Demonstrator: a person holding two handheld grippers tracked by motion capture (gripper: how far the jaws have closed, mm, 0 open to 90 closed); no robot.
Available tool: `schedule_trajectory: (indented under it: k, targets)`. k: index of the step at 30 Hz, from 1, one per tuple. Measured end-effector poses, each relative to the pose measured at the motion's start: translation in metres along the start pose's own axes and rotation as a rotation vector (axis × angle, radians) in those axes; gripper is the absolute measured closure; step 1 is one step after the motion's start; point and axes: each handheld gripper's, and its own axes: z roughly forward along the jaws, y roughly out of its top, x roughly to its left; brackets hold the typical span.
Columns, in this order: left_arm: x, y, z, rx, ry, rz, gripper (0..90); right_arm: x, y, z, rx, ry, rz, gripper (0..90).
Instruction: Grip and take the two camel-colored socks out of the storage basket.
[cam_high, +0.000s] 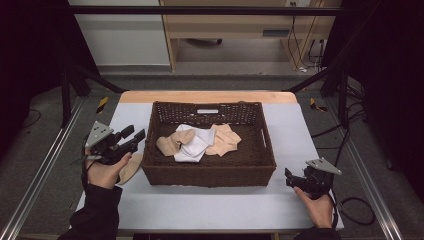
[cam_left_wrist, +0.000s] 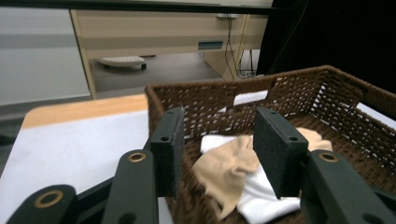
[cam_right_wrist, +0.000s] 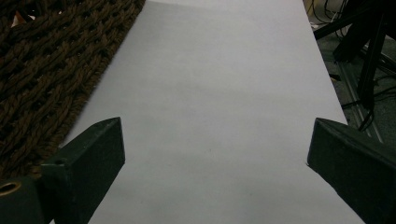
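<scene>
Two tongs stood open and empty: left tongs (cam_left_wrist: 219, 154) at the wicker basket's (cam_high: 208, 176) rim, right tongs (cam_right_wrist: 210, 177) over bare surface (cam_right_wrist: 219, 93). Beige and white cloths (cam_high: 200, 142) lay inside; another beige piece (cam_high: 131, 167) sat half-hidden beside the left hand (cam_high: 102, 172).

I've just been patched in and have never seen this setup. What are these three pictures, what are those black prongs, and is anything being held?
A person holds a two-jaw tool in each hand. The high view looks down on the table: left gripper beside the wicker basket, right gripper at the table's right. In the basket lie beige socks and a white cloth; another beige piece lies outside, under the left hand. The other two pictures come from cameras on the grippers, so the prongs are their jaws. Both are open, holding nothing.
</scene>
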Motion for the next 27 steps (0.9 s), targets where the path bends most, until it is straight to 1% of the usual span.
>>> schedule_trajectory:
  k: [1, 3, 5, 7, 8, 10, 11, 13, 14, 15, 16, 17, 18, 20, 21, 22, 23, 24, 27]
  targets:
    - [0.000, 0.000, 0.000, 0.000, 0.000, 0.000, 53.1, 0.000, 0.000, 0.000, -0.001, 0.000, 0.000, 4.4]
    - [-0.007, 0.009, 0.007, -0.013, -0.008, 0.009, 52.5, 0.000, 0.000, 0.000, 0.000, 0.001, 0.000, 4.4]
    - [-0.009, 0.012, 0.009, -0.015, -0.010, 0.011, 51.9, 0.000, 0.000, 0.000, 0.003, 0.002, -0.001, 4.4]
    - [-0.016, 0.018, 0.019, -0.012, -0.019, 0.016, 51.6, 0.000, 0.000, 0.000, 0.002, 0.003, -0.001, 4.4]
    - [-0.016, 0.018, 0.019, -0.012, -0.019, 0.016, 51.6, 0.000, 0.000, 0.000, 0.002, 0.003, -0.001, 4.4]
    - [-0.023, 0.022, 0.029, -0.004, -0.026, 0.032, 51.2, -0.001, 0.000, 0.000, 0.002, 0.004, 0.002, 4.4]
    - [-0.023, 0.022, 0.029, -0.004, -0.026, 0.032, 51.1, -0.001, 0.000, 0.000, 0.002, 0.004, 0.002, 4.4]
    - [-0.031, 0.026, 0.038, -0.005, -0.033, 0.044, 51.0, -0.001, 0.000, 0.000, 0.003, 0.003, 0.002, 4.4]
    - [-0.034, 0.026, 0.041, -0.004, -0.036, 0.045, 50.9, 0.000, 0.000, 0.001, 0.002, 0.002, 0.003, 4.4]
    - [-0.034, 0.026, 0.041, -0.004, -0.036, 0.045, 50.8, 0.000, 0.000, 0.001, 0.002, 0.002, 0.003, 4.4]
    - [-0.039, 0.027, 0.048, 0.004, -0.046, 0.053, 50.8, -0.001, 0.001, 0.001, 0.002, 0.002, -0.001, 4.5]
    - [-0.039, 0.027, 0.048, 0.004, -0.046, 0.053, 50.6, -0.001, 0.001, 0.001, 0.002, 0.002, -0.001, 4.5]
    - [-0.044, 0.027, 0.055, 0.011, -0.049, 0.061, 50.4, -0.001, 0.001, 0.001, 0.000, 0.001, 0.000, 4.5]
    - [-0.048, 0.027, 0.061, 0.017, -0.055, 0.065, 50.1, -0.001, 0.001, 0.001, 0.001, 0.003, 0.007, 4.4]
    - [-0.048, 0.027, 0.061, 0.017, -0.055, 0.065, 50.0, -0.001, 0.001, 0.001, 0.002, 0.003, 0.009, 4.4]
    - [-0.052, 0.027, 0.068, 0.026, -0.058, 0.070, 49.8, -0.001, 0.001, 0.001, 0.002, 0.003, 0.008, 4.4]
    - [-0.052, 0.027, 0.068, 0.026, -0.058, 0.070, 49.4, -0.001, 0.001, 0.001, 0.000, 0.003, 0.008, 4.4]
    - [-0.054, 0.027, 0.075, 0.034, -0.059, 0.074, 49.4, -0.001, 0.001, 0.001, 0.000, 0.003, 0.008, 4.4]
    - [-0.059, 0.027, 0.086, 0.045, -0.059, 0.090, 49.0, -0.001, 0.001, 0.001, 0.001, 0.002, 0.009, 4.3]
